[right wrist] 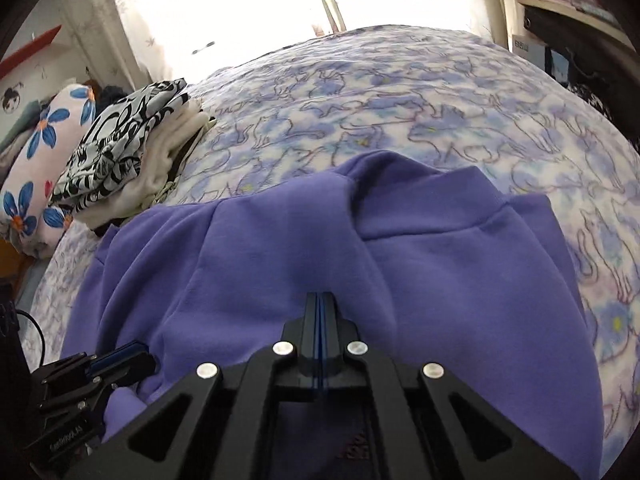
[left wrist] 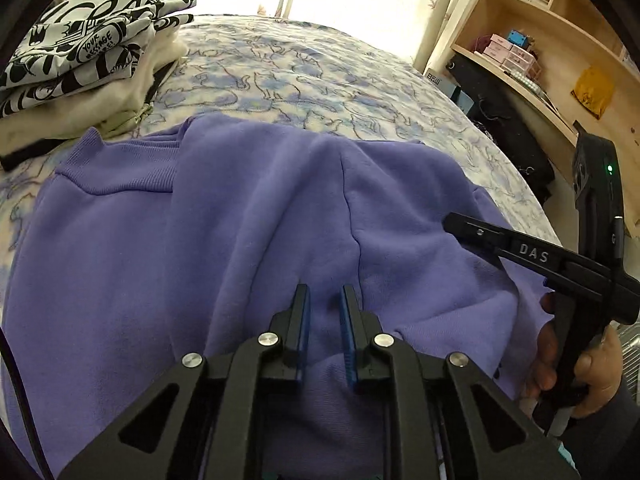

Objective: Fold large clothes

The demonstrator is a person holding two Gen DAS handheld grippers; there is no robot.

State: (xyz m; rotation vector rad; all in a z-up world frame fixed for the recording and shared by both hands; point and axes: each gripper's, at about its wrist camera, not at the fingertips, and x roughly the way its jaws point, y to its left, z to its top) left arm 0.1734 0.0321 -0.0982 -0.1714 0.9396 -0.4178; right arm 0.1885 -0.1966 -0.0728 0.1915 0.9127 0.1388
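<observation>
folding a purple sweatshirt (left wrist: 248,216) on the bed (left wrist: 304,68)
left tongs (left wrist: 324,300) spread apart above it, right tongs (right wrist: 320,304) clenched, nothing visibly gripped.

Open bedspread (left wrist: 304,76) across the centre and upper right of the left wrist view, beyond the purple sweatshirt (left wrist: 200,220); same clear band across the upper right of the right wrist view. Blocked at upper left by a stack of folded clothes (left wrist: 80,56), just beside the sweatshirt's far left corner. Further left in the right wrist view, a floral pillow (right wrist: 44,148) against the stack. Right edge of the left wrist view closed off by a wooden shelf unit (left wrist: 560,28) and a dark bag (left wrist: 508,136) beside the bed. Right hand-held gripper (left wrist: 452,222) low over the sweatshirt's right side; left hand-held gripper (left wrist: 324,300) low over its near middle.
</observation>
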